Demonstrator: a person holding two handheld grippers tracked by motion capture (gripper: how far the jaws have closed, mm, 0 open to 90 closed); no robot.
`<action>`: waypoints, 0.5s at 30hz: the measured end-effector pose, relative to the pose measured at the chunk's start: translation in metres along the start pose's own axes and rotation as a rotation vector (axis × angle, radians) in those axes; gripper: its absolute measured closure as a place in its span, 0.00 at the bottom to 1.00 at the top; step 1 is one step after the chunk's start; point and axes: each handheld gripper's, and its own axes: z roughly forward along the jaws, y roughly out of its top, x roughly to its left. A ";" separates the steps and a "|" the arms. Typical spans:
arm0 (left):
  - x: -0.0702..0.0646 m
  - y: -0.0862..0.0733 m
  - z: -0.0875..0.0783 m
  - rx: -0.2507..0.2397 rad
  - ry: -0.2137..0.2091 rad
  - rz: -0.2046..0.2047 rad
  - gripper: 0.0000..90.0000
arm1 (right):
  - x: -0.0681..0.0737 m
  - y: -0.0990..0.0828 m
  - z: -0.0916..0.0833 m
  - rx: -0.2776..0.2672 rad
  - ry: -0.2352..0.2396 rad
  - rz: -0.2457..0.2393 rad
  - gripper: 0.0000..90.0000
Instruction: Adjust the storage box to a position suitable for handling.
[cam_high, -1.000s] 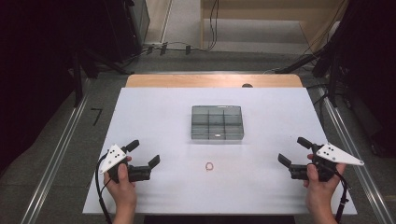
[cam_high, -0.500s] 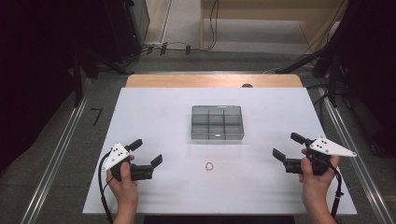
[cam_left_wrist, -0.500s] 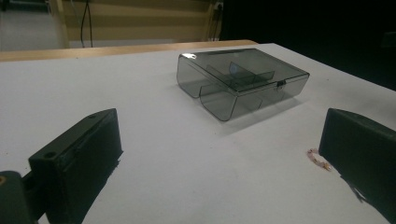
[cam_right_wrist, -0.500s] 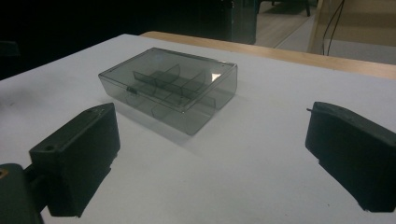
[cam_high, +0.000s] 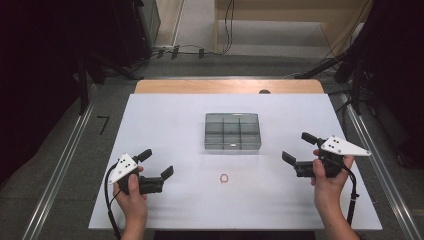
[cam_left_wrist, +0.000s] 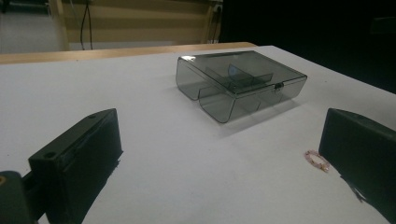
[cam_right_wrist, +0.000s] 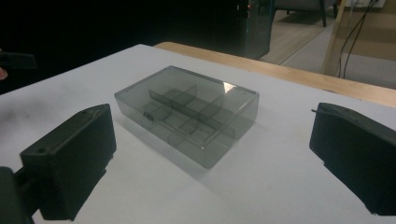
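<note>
A smoky transparent box with a shut lid and inner dividers sits at the middle of the white table. A small pinkish ring lies on the table in front of it. My left gripper is held open at the near left, well short of the box, with the ring just beside its right jaw. My right gripper is open at the right, aimed at the box, nothing between its jaws. In their own views the left gripper and right gripper both stand wide.
A wooden strip borders the table's far edge. Metal rails run along both sides of the table, and cables lie on the floor beyond it. Bare white surface surrounds the box.
My right gripper has moved left and a little forward, closer to the box. The left gripper, the box and the ring have stayed put.
</note>
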 end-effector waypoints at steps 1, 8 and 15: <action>0.000 0.000 0.000 -0.001 0.000 0.000 0.00 | 0.001 0.002 0.001 -0.002 0.007 0.002 0.00; -0.001 0.000 0.000 -0.002 0.001 0.003 0.00 | 0.006 0.013 0.015 0.011 0.036 -0.016 0.00; -0.002 0.000 0.002 0.004 -0.003 0.002 0.00 | 0.015 0.020 0.030 0.016 0.056 -0.033 0.00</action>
